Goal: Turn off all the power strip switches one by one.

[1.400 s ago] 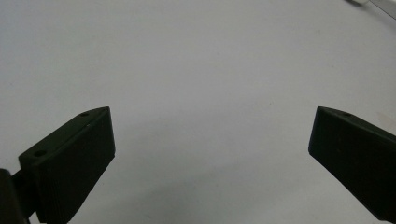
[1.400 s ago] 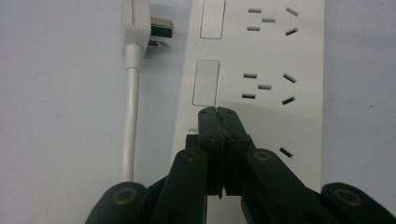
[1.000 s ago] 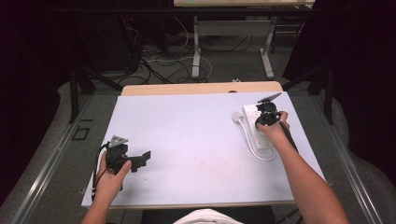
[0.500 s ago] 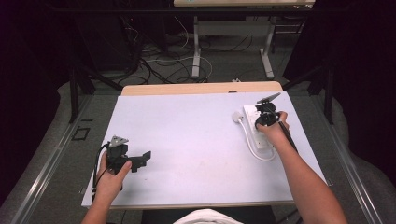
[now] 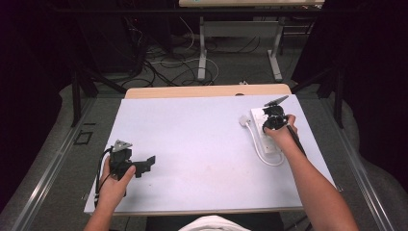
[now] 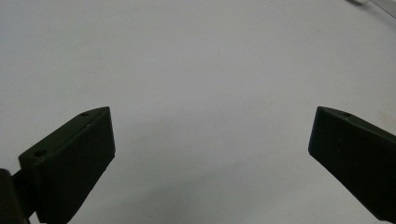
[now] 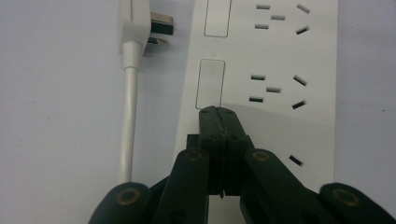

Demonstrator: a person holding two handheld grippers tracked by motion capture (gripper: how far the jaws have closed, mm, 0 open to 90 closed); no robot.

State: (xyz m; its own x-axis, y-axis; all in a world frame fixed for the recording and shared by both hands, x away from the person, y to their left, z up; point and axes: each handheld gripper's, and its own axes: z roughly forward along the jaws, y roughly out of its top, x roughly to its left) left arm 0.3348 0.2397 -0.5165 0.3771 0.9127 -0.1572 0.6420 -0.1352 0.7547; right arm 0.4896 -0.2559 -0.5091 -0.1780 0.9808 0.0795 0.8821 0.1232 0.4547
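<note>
A white power strip (image 7: 280, 56) lies flat on the right side of the table (image 5: 202, 144), with several socket sets and rectangular rocker switches (image 7: 210, 83) along one side. Its white cable (image 7: 128, 116) loops back, and the plug (image 7: 140, 23) lies loose beside the strip (image 5: 269, 144), prongs toward it. My right gripper (image 7: 217, 112) is shut with nothing between its jaws. Its tip sits over the strip at the near end of a switch; I cannot tell if it touches. My left gripper (image 6: 212, 126) stands open over bare table at the front left (image 5: 146, 163).
The cable (image 5: 262, 156) curves along the strip's left side toward the front. Behind the table's far wooden edge (image 5: 207, 90) are floor cables and the legs of another desk (image 5: 202, 53). Dark curtains stand on both sides.
</note>
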